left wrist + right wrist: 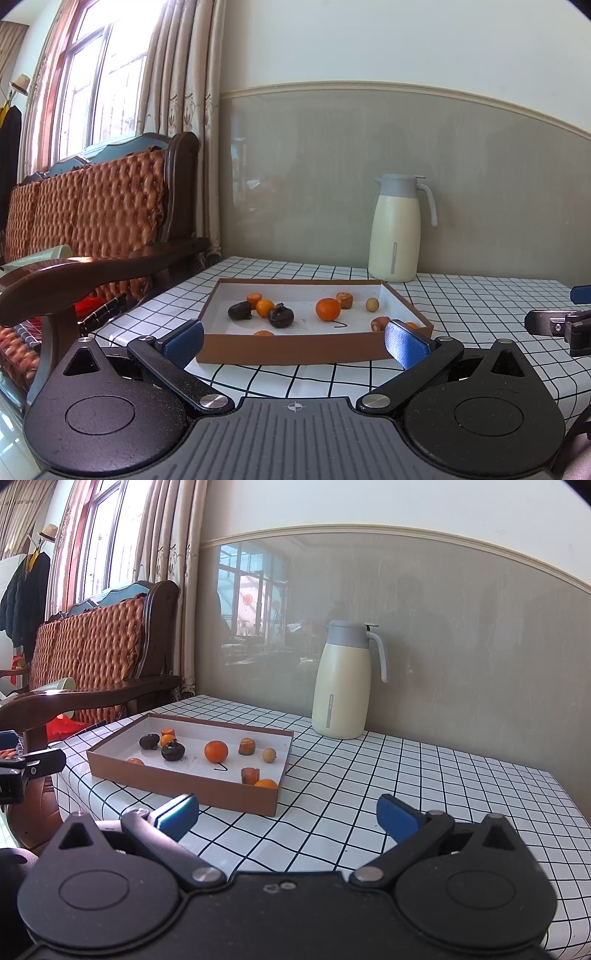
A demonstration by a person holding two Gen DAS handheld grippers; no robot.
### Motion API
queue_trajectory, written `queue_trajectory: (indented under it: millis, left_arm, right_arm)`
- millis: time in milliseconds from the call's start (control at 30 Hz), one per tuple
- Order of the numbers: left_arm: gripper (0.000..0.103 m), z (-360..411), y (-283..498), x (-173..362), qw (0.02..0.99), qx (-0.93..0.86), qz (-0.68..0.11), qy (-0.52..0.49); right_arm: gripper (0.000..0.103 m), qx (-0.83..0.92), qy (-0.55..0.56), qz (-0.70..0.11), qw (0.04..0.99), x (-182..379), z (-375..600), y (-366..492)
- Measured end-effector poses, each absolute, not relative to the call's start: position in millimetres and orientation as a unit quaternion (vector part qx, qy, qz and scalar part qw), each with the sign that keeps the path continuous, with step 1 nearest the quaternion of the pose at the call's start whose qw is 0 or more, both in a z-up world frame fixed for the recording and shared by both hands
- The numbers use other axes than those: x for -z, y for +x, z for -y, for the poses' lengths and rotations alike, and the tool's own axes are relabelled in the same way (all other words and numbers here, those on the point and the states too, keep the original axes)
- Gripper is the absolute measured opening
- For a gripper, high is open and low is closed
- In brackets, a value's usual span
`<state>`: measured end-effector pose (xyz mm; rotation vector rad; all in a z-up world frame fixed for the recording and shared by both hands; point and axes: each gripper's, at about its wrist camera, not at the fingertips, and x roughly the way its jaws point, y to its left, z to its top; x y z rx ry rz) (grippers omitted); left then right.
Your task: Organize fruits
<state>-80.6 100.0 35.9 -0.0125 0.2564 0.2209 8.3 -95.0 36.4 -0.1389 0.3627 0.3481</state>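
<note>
A shallow brown cardboard tray (pixel 295 347) with a white floor lies on the checked tablecloth; it also shows in the right wrist view (pixel 184 788). Inside lie an orange (pixel 327 309) (pixel 216 751), a smaller orange (pixel 265 307), two dark fruits (pixel 280 315) (pixel 173 750), several small orange-brown pieces (pixel 344 299) (pixel 246 746) and a pale round fruit (pixel 372 304) (pixel 269 755). My left gripper (pixel 295 341) is open and empty, just before the tray's near wall. My right gripper (pixel 288 818) is open and empty, over the cloth right of the tray.
A cream thermos jug (pixel 397 229) (pixel 343 679) stands at the back by the wall. A wooden armchair (pixel 110 229) (pixel 92 664) stands left of the table. The table's right edge (pixel 569 794) is near.
</note>
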Motion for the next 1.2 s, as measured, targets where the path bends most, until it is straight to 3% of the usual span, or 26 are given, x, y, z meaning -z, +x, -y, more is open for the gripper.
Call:
queue_trajectory:
  millis: [1200]
  left_arm:
    - [0.103, -94.1, -82.0, -38.8, 0.985, -0.124, -0.119, 0.015]
  right_arm:
    - [0.097, -0.171, -0.069, -0.178, 0.967, -36.7, 95.5, 8.0]
